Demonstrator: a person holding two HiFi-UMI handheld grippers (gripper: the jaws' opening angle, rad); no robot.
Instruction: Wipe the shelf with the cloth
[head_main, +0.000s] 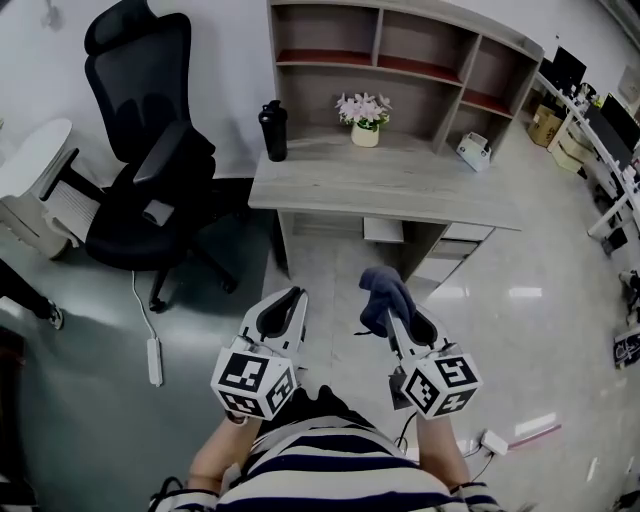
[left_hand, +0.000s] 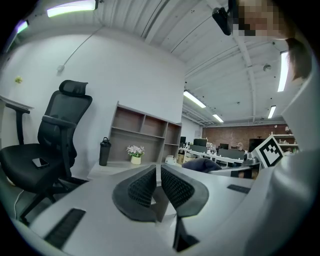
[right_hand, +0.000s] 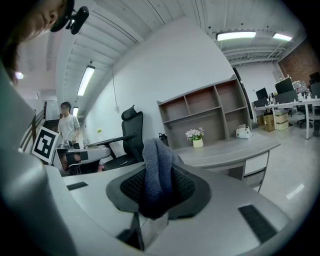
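A dark blue-grey cloth (head_main: 384, 295) is bunched between the jaws of my right gripper (head_main: 395, 315), which is shut on it; in the right gripper view the cloth (right_hand: 157, 175) stands up between the pads of my right gripper (right_hand: 159, 187). My left gripper (head_main: 283, 312) is held beside it, shut with nothing in it, its jaws meeting in the left gripper view (left_hand: 158, 186). The shelf (head_main: 400, 62), a wooden hutch with several open compartments, stands on the back of the desk (head_main: 380, 185) ahead, well beyond both grippers. The shelf (right_hand: 205, 112) also shows in the right gripper view.
On the desk stand a black bottle (head_main: 273, 130), a small pot of flowers (head_main: 364, 115) and a white object (head_main: 474, 151). A black office chair (head_main: 145, 160) is to the left of the desk. More desks with monitors (head_main: 600, 110) line the right side. A person (right_hand: 67, 127) stands far off.
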